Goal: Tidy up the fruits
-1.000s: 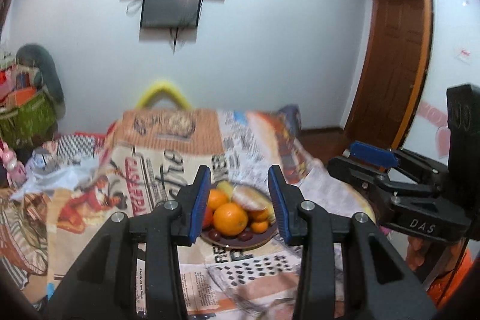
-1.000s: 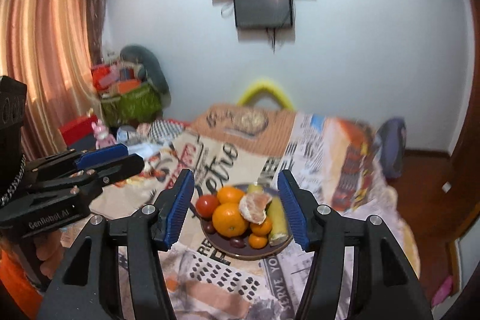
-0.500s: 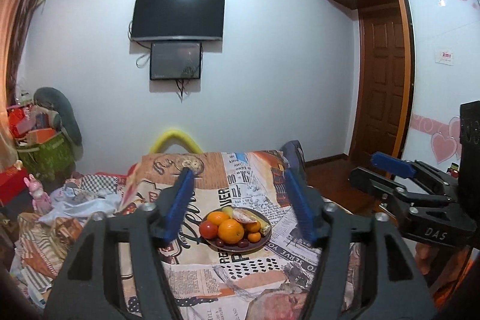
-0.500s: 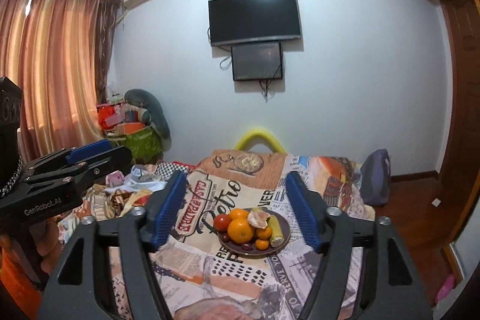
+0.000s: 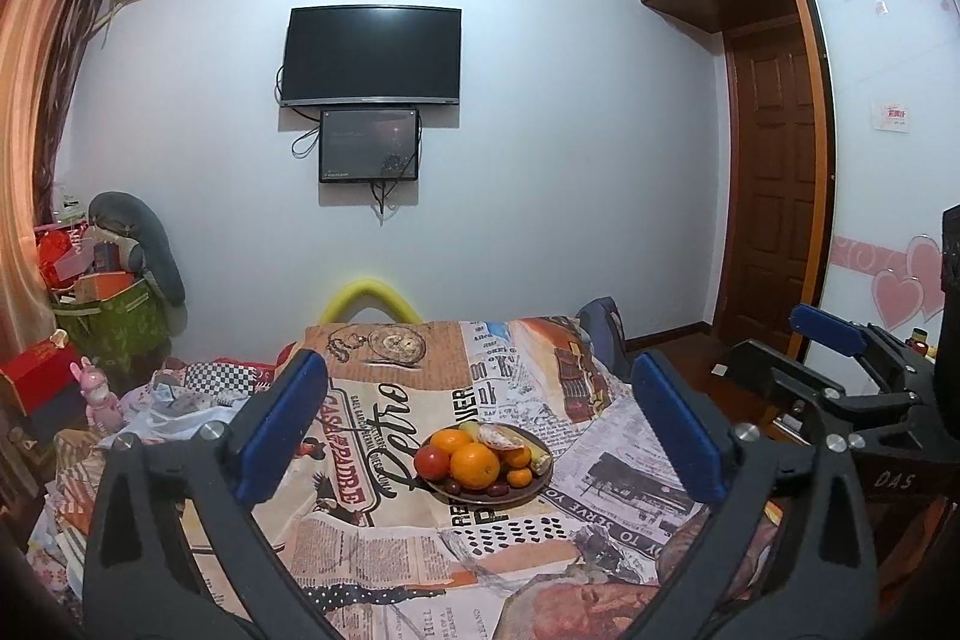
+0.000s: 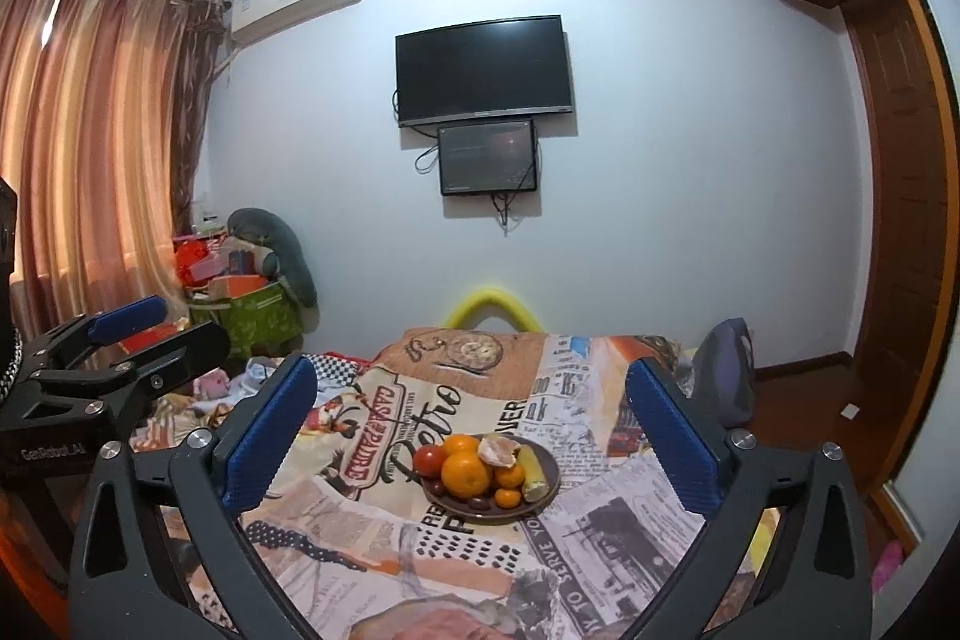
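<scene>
Both grippers stand wide apart with nothing between their pads: our left gripper (image 5: pixel 480 427) and our right gripper (image 6: pixel 471 424) have just been opening, and each frames the plate (image 6: pixel 543 496) from well back, touching none of it. We judge the task finished or nearly so, since every fruit we can see sits on that plate and none lies loose on the printed bedspread (image 6: pixel 606 520) around it. At the plate's front is a large orange (image 6: pixel 466 473), with a red tomato (image 6: pixel 430 460) just left of it and a second orange behind. A partly peeled citrus (image 6: pixel 498 449) sits at the back, a pale yellow piece along the right rim, small mandarins and dark dates low in front. The heap looks compact and stable.
</scene>
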